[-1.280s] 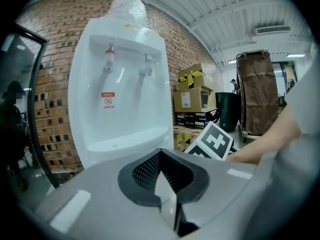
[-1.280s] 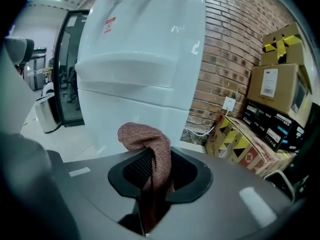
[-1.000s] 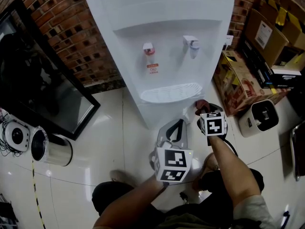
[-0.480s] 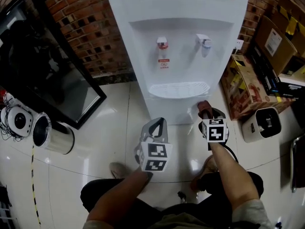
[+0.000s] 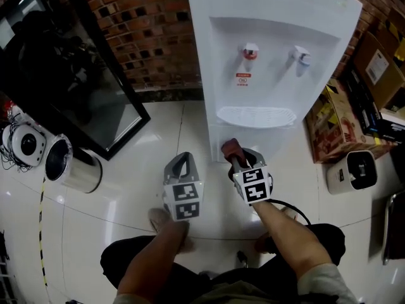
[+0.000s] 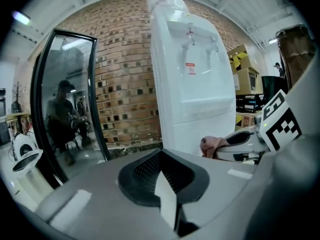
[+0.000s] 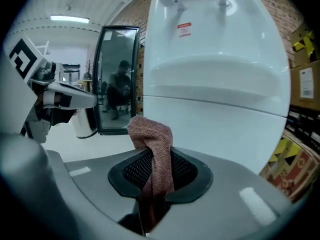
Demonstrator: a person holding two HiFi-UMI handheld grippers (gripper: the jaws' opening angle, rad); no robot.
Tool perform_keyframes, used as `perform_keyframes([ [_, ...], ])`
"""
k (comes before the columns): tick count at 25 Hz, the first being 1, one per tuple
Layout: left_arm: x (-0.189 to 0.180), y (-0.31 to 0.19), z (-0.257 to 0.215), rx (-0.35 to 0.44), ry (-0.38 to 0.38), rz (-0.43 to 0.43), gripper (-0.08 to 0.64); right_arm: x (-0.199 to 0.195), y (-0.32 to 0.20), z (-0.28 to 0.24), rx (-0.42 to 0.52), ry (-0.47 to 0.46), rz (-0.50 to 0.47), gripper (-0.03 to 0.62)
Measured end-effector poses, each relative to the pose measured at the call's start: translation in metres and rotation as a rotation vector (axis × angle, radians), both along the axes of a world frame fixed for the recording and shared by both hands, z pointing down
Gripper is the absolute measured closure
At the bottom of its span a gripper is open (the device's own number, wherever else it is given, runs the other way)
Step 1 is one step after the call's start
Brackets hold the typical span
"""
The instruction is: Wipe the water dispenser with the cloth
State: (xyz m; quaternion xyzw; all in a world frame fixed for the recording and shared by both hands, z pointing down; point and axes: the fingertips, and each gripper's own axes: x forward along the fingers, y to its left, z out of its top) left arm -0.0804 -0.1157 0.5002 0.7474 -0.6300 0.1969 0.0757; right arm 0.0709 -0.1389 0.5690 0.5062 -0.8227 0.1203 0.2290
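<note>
White water dispenser (image 5: 272, 75) stands upright at the upper right of the head view, red and blue taps above its drip tray. Reddish-brown cloth (image 5: 230, 149), bunched and drooping, sits just below it, pinched in the right gripper (image 5: 236, 162)

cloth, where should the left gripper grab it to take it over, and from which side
Likely the bunched end of the cloth sticking out past the tips of the right gripper, approached from the side where the left gripper is. The rest is clamped between the jaws.
</note>
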Motion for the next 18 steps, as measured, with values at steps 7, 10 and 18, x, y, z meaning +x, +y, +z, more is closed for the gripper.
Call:
perform_keyframes([
  [7, -0.003, 0.000, 0.005, -0.016, -0.004, 0.016, 0.560, -0.071, -0.015, 0.018, -0.064, -0.052, -0.052, 0.491],
  [10, -0.012, -0.005, 0.006, -0.019, 0.001, 0.007, 0.560, -0.074, -0.025, 0.033, -0.086, -0.021, -0.038, 0.491],
  [18, -0.015, -0.018, 0.018, -0.045, -0.003, 0.012, 0.560, -0.055, -0.037, 0.046, -0.097, 0.031, 0.001, 0.492],
])
